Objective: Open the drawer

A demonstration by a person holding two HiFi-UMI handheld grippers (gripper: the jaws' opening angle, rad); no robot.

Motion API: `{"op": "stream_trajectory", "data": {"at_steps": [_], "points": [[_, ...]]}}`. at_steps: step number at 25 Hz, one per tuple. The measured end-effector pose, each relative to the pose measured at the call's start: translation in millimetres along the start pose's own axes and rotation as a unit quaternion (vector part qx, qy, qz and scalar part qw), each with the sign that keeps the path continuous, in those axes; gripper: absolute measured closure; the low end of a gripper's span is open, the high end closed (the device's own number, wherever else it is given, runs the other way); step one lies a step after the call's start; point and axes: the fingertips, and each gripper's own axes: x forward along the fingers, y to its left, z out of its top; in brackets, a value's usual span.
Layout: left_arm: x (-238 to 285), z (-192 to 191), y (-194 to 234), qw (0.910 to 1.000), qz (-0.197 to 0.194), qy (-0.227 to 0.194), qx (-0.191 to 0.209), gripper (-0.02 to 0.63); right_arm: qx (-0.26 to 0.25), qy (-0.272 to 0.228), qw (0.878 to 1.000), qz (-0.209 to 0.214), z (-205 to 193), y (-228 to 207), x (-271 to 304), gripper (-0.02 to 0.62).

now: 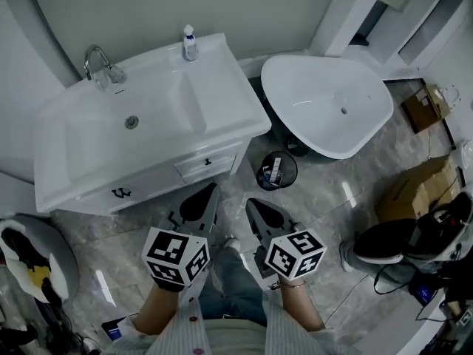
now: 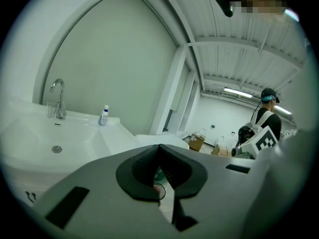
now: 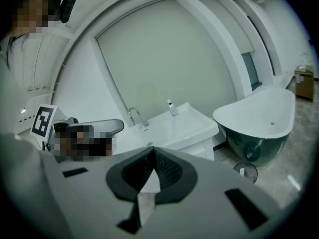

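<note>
The drawer (image 1: 207,167), at 12 o'clock of the empty, clenched left hand-held gripper (image 1: 208,193), is unopened and the right hand-held gripper (image 1: 254,205) is likewise clenched.

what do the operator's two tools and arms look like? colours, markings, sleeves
The left tool and right tool match: grey wedge bodies, black ribbed pads, each topped by a white cube with black square markers. The sleeves are pale and striped.

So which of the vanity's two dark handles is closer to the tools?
The small knob on the right-hand drawer, just ahead of the left tool. The larger handle sits well to the left, farther from both tools.
</note>
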Motion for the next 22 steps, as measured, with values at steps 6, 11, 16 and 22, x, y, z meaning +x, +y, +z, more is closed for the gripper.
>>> {"op": "stream_trajectory", "data": {"at_steps": [6, 11, 16, 22], "points": [[1, -6, 4, 0.9996, 0.029, 0.001, -0.003, 0.589, 0.005, 0.011, 1.0, 0.016, -5, -10, 3, 0.588], [3, -6, 12, 0.9991, 0.04, -0.002, -0.011, 0.589, 0.006, 0.018, 1.0, 0.022, -5, -11, 11, 0.588], [5, -2, 27, 0.9988, 0.044, -0.008, -0.017, 0.589, 0.002, 0.027, 0.999, 0.028, -3, -7, 30, 0.588], [10, 5, 56, 0.9983, 0.053, -0.01, -0.023, 0.589, -0.011, 0.04, 0.998, 0.037, 5, 2, 64, 0.587]]}}
